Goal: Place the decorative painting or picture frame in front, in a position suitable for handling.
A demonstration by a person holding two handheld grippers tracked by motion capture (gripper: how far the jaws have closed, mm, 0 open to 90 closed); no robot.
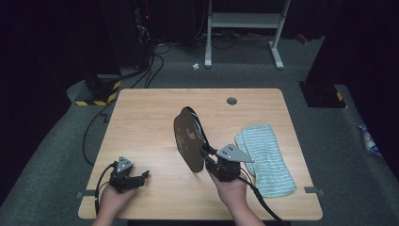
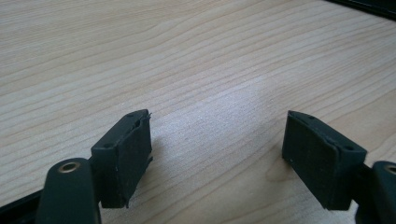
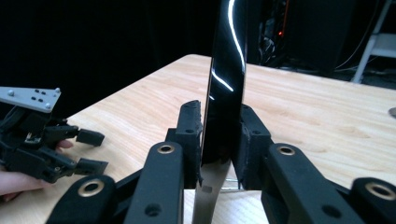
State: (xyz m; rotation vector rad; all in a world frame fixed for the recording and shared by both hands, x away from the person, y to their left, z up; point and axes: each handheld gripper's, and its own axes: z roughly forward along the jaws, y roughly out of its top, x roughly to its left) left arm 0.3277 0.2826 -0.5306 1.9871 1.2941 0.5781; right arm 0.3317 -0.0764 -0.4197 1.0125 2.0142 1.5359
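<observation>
The wooden table (image 1: 155, 117) is the landmark here; its pale top carries everything else, and a small grey grommet (image 1: 231, 100) sits near its far edge.

On the table's right side lies a folded cloth (image 1: 266, 157), pale green-and-white striped, flat on the wood and running from mid-depth toward the near right corner.

Just left of the cloth, over the middle of the table, a dark round plate (image 1: 188, 139) is held up on edge, its brownish, smeared face turned toward the table's left side and its glossy black rim catching light. In the high view the plate's lower edge sits close to the wood; whether it touches cannot be told.

The right gripper (image 1: 207, 153) comes in from the table's near edge, between plate and cloth, and its jaws are clamped on the plate's near rim. In the right gripper view the plate (image 3: 227, 84) stands upright between the two black pads (image 3: 189, 128), which press on it from either side.

The left gripper (image 1: 143, 176) rests by the table's near left corner, well apart from the plate, with the person's hand (image 1: 113, 197) around it. In the left gripper view its jaws stand wide apart with only bare wood between them, the fingertips (image 2: 126, 156) low over the tabletop.
</observation>
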